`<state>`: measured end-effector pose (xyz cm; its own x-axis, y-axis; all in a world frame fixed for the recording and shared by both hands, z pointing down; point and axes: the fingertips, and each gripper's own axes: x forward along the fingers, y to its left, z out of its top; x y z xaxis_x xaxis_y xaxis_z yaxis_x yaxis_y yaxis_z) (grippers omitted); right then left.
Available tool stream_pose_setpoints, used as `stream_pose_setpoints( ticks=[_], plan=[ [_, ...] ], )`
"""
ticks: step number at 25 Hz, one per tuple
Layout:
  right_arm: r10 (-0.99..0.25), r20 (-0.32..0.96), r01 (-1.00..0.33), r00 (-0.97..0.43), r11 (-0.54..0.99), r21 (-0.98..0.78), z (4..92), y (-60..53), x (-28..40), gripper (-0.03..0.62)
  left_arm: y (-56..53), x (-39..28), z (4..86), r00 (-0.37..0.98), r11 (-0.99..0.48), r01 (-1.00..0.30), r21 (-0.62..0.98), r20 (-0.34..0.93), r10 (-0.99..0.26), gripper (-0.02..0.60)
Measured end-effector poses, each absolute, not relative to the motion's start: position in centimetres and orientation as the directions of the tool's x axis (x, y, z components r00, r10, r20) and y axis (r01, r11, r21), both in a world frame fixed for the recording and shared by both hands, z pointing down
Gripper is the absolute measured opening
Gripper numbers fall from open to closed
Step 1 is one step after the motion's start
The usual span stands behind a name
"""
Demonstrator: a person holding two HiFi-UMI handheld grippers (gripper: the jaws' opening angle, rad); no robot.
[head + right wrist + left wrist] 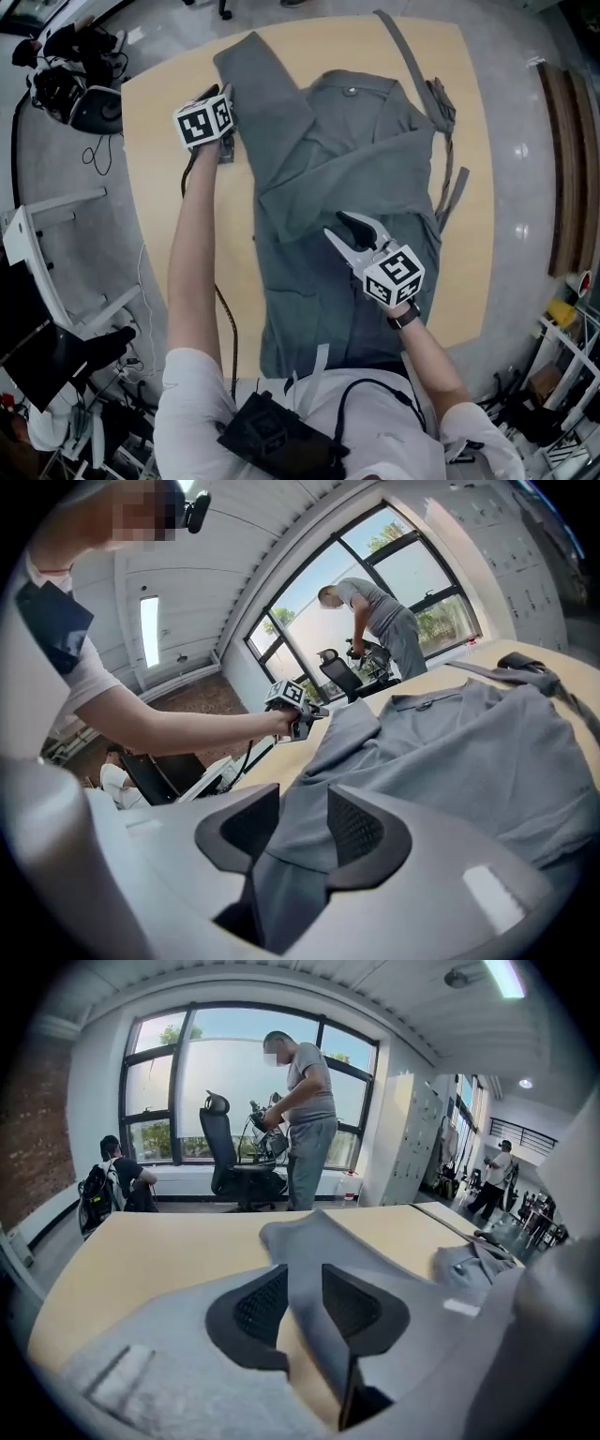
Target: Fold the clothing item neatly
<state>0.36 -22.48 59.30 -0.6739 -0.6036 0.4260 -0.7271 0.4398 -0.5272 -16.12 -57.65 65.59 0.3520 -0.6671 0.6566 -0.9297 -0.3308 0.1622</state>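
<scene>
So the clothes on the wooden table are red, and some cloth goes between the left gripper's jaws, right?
The colour is wrong. The clothes on the wooden table are grey, not red, and the head view shows that plainly. The rest is right: a fold of the cloth does pass between the jaws of the left gripper, as the left gripper view shows.

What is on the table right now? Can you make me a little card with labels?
Clothing: grey garment, spread over the table
Surface: wooden table
Left claw: open, with the sleeve lying loose between its jaws
Right claw: shut on a fold of the garment near its middle
Strap: lying along the garment's right side in the head view
Folding: not finished yet
</scene>
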Motion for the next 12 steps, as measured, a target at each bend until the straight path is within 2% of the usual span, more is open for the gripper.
stream_pose_setpoints(
  ticks=[3, 9, 10, 11, 12],
  plan=[
    [-0.601, 0.422, -0.718, -0.679, 0.424, -0.551, 59.6, -21.8, 0.9, 0.152, -61.3, -16.4, 66.9, 0.329, -0.319, -0.937, 0.143, 0.666, -0.670, 0.155],
    [-0.609, 0.429, -0.710, -0.667, 0.344, -0.614, 59.9, -19.8, 2.0, 0.126, -64.2, -17.3, 69.7, 0.277, -0.322, -0.943, 0.084, 0.734, -0.620, 0.157],
    [-0.613, 0.427, -0.707, -0.665, 0.332, -0.624, 60.0, -19.8, 2.4, 0.126, -64.4, -17.4, 69.3, 0.270, -0.326, -0.943, 0.066, 0.725, -0.633, 0.101],
    [-0.615, 0.425, -0.703, -0.664, 0.320, -0.636, 60.2, -19.8, 2.8, 0.126, -64.3, -17.5, 69.0, 0.268, -0.334, -0.941, 0.050, 0.714, -0.647, 0.017],
    [-0.619, 0.421, -0.698, -0.663, 0.308, -0.647, 60.3, -19.7, 3.1, 0.126, -63.9, -17.6, 69.0, 0.275, -0.342, -0.938, 0.050, 0.706, -0.653, 0.016]
  ],
)
